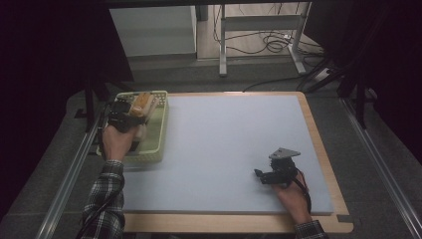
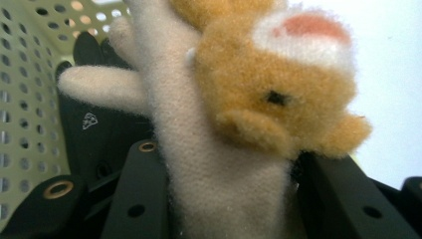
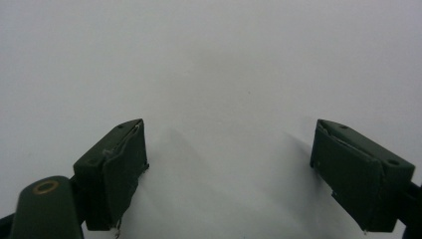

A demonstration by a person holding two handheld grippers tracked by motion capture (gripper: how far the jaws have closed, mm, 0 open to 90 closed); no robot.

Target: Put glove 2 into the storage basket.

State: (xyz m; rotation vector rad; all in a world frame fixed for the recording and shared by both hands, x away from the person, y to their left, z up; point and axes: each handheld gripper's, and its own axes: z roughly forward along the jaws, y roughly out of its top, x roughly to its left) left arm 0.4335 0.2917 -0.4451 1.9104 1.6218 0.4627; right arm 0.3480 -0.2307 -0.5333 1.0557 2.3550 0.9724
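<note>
A plush toy (image 1: 143, 103) in cream and orange-tan fur is clamped between the jaws of my left gripper (image 1: 133, 113), above the pale green perforated basket (image 1: 160, 148) at the table's left edge. In the left gripper view the toy (image 2: 224, 124) bulges up between the two black jaws of that gripper (image 2: 224, 199), its cream body pinched and its orange head leaning right. My right gripper (image 1: 260, 175) rests low over the mat at the near right, pointing left. The right gripper view shows that gripper (image 3: 229, 169) open, with nothing between its jaws.
A light blue-grey mat (image 1: 224, 144) covers a wooden tabletop (image 1: 321, 149). Inside the basket wall (image 2: 25, 99) lies a black item (image 2: 99, 129) with a small white mark. Desk legs and cables stand on the floor beyond the table.
</note>
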